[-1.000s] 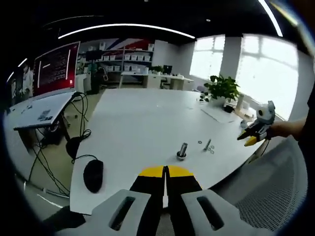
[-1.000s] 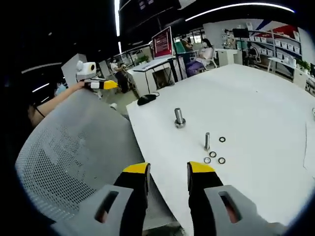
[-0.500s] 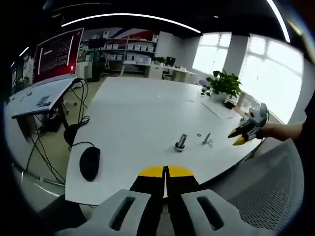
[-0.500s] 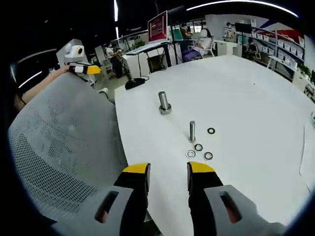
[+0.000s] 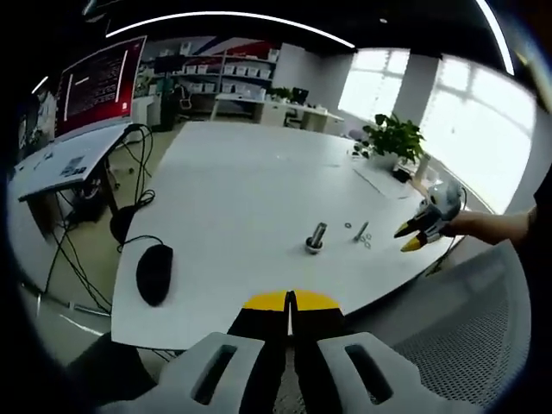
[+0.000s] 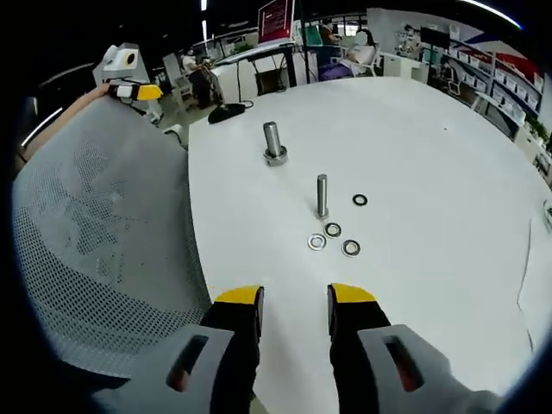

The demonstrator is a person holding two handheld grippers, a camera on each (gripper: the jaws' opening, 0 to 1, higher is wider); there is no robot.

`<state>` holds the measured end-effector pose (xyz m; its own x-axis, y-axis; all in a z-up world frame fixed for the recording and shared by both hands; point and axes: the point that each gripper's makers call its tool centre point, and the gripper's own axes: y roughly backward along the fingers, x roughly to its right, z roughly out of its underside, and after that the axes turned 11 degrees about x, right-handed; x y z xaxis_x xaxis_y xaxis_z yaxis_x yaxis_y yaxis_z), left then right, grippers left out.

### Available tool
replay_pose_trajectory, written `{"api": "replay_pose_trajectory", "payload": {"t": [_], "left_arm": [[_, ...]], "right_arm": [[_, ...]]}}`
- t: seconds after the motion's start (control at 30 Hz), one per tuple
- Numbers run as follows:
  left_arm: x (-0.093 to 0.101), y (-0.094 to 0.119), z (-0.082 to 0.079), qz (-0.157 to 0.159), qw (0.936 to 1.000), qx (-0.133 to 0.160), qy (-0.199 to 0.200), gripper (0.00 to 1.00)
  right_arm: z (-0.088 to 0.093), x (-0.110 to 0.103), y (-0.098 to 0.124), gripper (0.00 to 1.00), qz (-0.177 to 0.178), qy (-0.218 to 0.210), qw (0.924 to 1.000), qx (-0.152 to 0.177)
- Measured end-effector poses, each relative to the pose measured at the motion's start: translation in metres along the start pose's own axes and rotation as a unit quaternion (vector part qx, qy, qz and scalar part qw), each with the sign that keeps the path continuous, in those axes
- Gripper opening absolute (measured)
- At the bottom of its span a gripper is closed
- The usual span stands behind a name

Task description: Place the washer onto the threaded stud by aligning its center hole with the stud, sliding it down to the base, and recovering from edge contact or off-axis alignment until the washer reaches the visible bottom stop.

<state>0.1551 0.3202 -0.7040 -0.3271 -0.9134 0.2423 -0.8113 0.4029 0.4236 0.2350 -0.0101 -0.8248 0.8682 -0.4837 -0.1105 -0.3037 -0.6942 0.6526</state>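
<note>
On the white table point(image 6: 431, 172) a thin upright stud point(image 6: 322, 196) stands with several small washers around its foot: one point(image 6: 360, 200) to its right, three in front, such as a washer point(image 6: 316, 242). A thicker bolt point(image 6: 273, 142) stands farther back. My right gripper point(image 6: 295, 297) is open and holds nothing, hovering over the table edge short of the washers. In the left gripper view, the thick bolt point(image 5: 316, 238) and thin stud point(image 5: 362, 231) are far ahead. My left gripper point(image 5: 290, 300) is shut, with nothing seen between its tips. The right gripper point(image 5: 414, 235) enters from the right.
A grey mesh chair back point(image 6: 95, 241) lies left of the table edge and also at the lower right as the mesh chair point(image 5: 457, 345). A black mouse point(image 5: 153, 273) with its cable sits at the table's corner. A potted plant point(image 5: 395, 138) stands far off. The left gripper point(image 6: 138, 89) shows beyond the chair.
The right gripper has moved forward over the table edge, so the stud and washers look nearer. The left view has drawn back slightly. Nothing on the table moved; both jaw states are unchanged.
</note>
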Motion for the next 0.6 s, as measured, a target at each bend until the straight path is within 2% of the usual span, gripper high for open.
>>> {"api": "replay_pose_trajectory", "payload": {"t": [0.27,0.47,0.6], "left_arm": [[-0.002,0.001,-0.001,-0.003,1.0,0.006,0.005,0.0],[-0.01,0.003,0.0,-0.021,0.9997,0.003,0.01,0.0],[-0.011,0.004,-0.002,-0.012,0.9997,0.014,0.013,0.0]], "right_arm": [[0.003,0.008,-0.003,0.32,0.012,0.007,0.9997,-0.019],[0.002,0.014,-0.016,0.3,0.01,0.022,0.999,-0.037],[0.0,0.014,-0.027,0.3,0.004,0.032,0.9983,-0.048]]}}
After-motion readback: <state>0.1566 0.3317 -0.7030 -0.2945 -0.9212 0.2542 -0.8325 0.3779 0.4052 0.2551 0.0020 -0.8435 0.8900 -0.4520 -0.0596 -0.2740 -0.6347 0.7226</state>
